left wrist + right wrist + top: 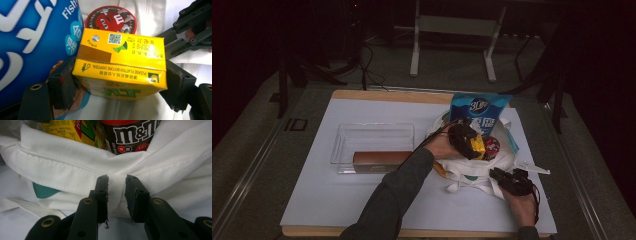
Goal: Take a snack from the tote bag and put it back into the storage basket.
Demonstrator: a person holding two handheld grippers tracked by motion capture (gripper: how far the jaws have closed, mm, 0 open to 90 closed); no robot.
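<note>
We have the left gripper (468,142) over the mouth of the white cloth bag (492,167), its jaws clamped on the yellow drink carton (120,65). In the left gripper view the carton lies crosswise between the jaws, long axis running from one jaw to the other, with a pad pressed on each end. It sits in the bag's opening, touching the M&M's tub (111,18) just behind it and close beside the blue snack bag (32,42).

Our right gripper (117,195) waits at the near side of the bag, jaws pinching a fold of its hem (75,167) to hold the bag in place.

Any lift or lowering runs straight along the left gripper's line, so we judge the left hand is the one to move, while the right only steadies the cloth.

The clear tray (372,132) with a brown box (379,157) lies well apart to the left on the table (312,200).
</note>
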